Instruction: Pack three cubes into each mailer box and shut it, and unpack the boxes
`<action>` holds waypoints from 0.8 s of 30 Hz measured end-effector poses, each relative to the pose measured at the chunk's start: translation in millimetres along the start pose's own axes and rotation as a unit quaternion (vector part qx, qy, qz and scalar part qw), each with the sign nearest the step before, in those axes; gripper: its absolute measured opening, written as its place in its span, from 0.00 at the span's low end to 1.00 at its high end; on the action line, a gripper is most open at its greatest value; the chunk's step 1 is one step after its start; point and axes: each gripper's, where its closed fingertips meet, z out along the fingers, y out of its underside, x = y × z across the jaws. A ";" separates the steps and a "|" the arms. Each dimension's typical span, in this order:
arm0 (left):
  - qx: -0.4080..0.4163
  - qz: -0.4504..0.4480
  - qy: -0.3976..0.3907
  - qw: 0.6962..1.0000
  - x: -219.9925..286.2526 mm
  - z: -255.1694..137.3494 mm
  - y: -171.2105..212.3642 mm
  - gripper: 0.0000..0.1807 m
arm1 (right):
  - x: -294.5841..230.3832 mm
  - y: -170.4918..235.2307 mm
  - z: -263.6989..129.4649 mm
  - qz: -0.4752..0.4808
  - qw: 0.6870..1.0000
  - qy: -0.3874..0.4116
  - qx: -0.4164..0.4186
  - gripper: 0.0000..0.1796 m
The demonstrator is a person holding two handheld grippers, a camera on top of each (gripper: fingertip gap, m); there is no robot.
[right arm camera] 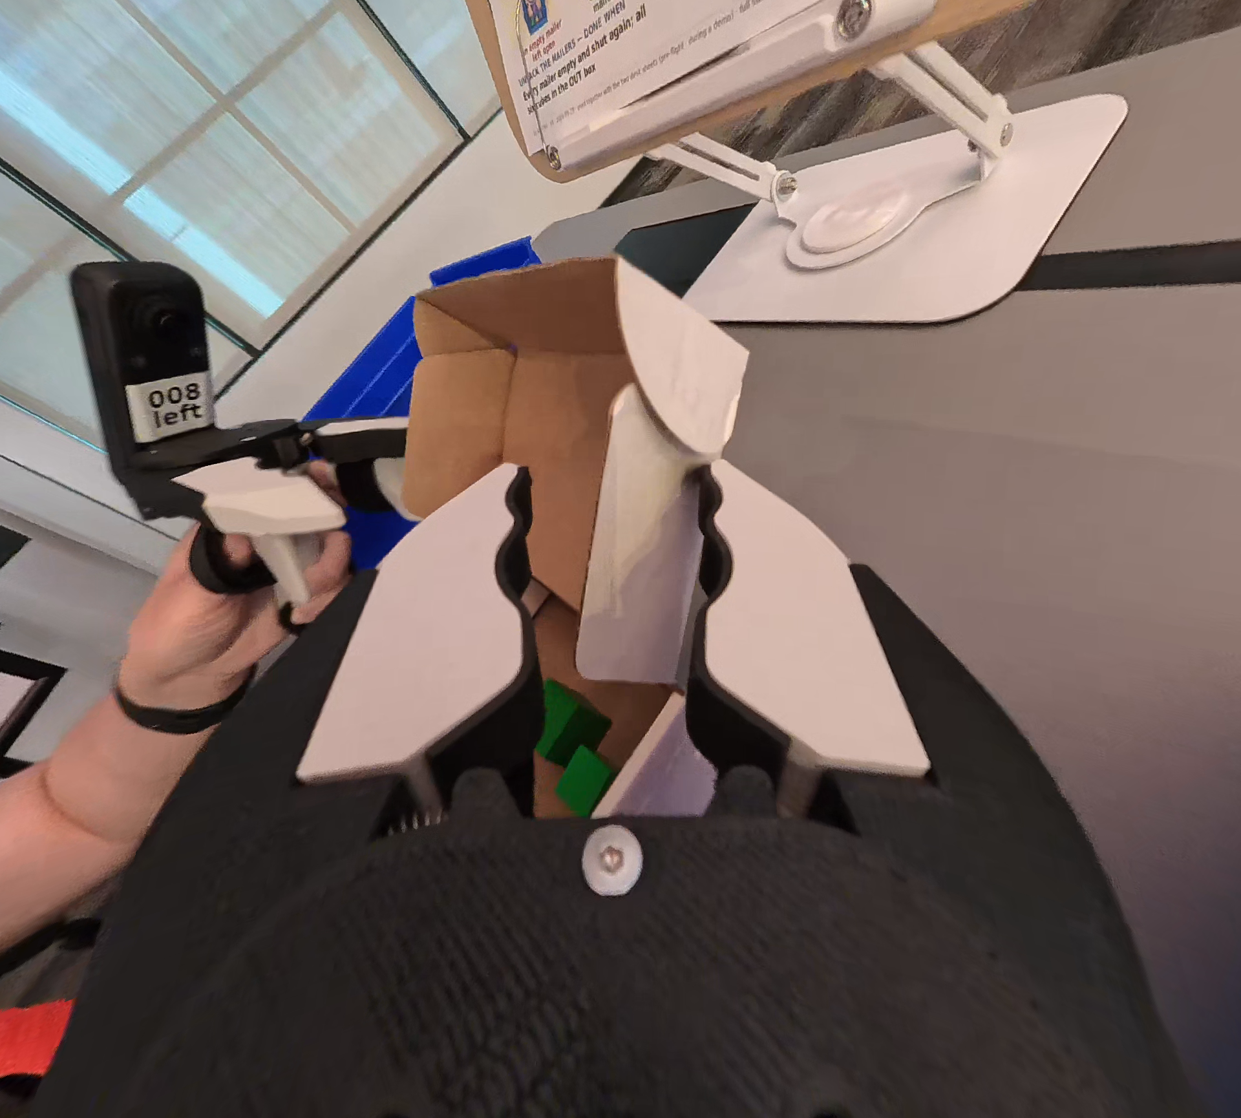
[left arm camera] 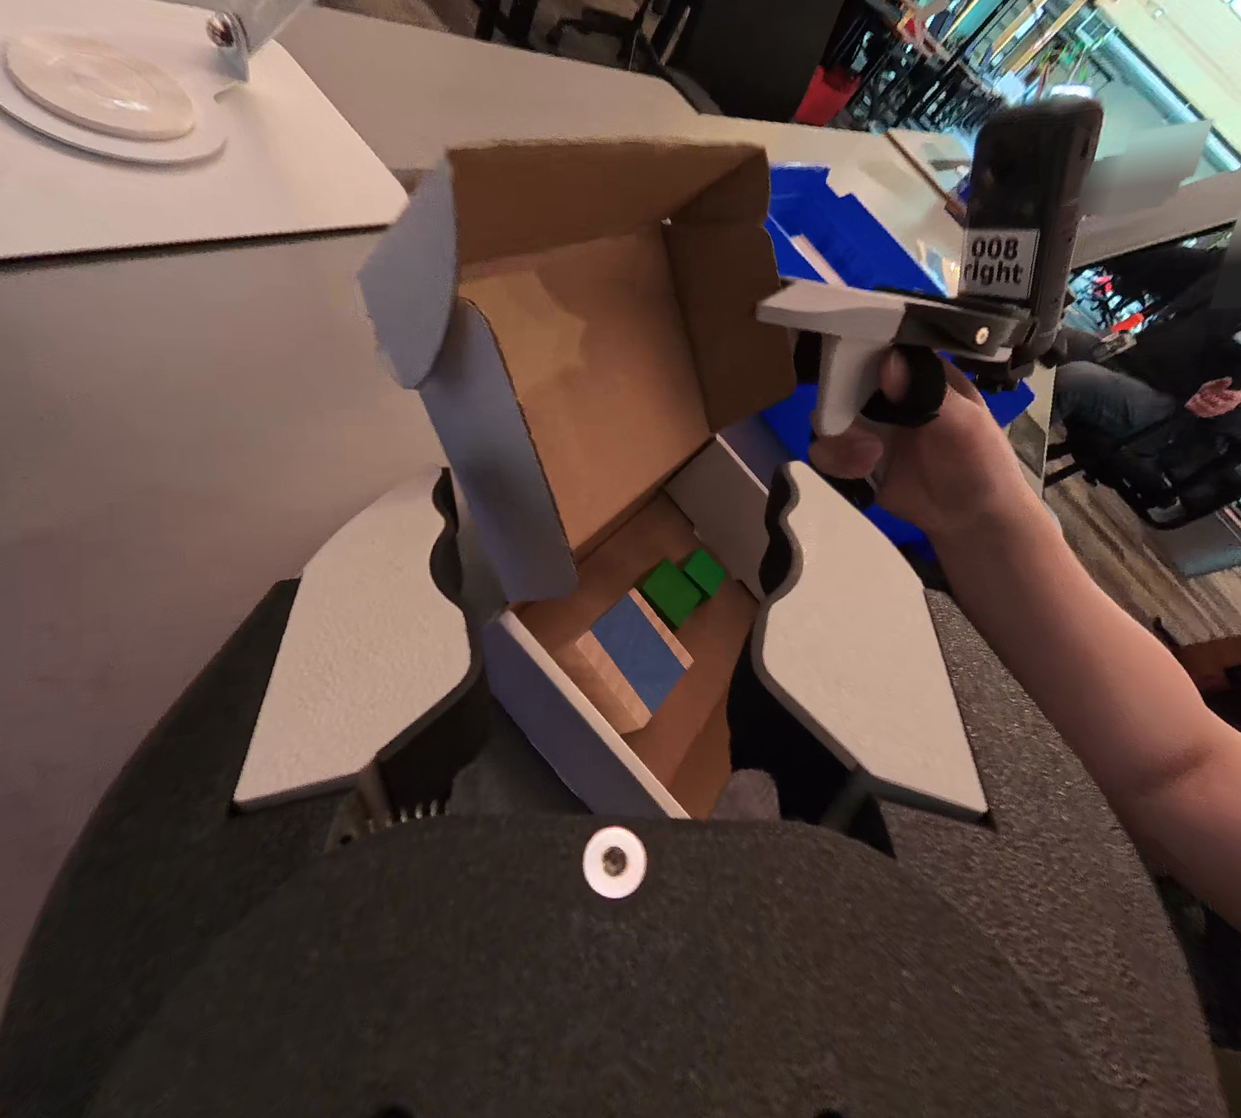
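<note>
While the mailer box sits lid-up between both spread, empty grippers (left, right), three cubes lie inside; shutting or emptying remains, I judge.

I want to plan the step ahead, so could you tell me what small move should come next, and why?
Probably lower the lid onto the mailer box: two green cubes and a blue-faced cube already lie inside, and the lid's side flap stands between the right gripper's open fingers. If unpacking, take a cube out instead.
</note>
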 end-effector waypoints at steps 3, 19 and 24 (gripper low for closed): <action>0.012 -0.008 0.014 1.000 -7.8 0.6 -2.6 0.49 | -5.6 5.3 -8.2 0.038 0.999 -0.021 0.009 0.27; 0.047 -0.061 0.105 0.992 -3.6 2.3 -8.9 0.52 | -10.3 4.9 -10.6 0.001 0.999 -0.037 0.014 0.32; 0.072 -0.046 0.090 0.992 -3.5 -1.2 -12.1 0.48 | 0.4 -3.6 -17.0 -0.015 0.999 -0.004 0.040 0.32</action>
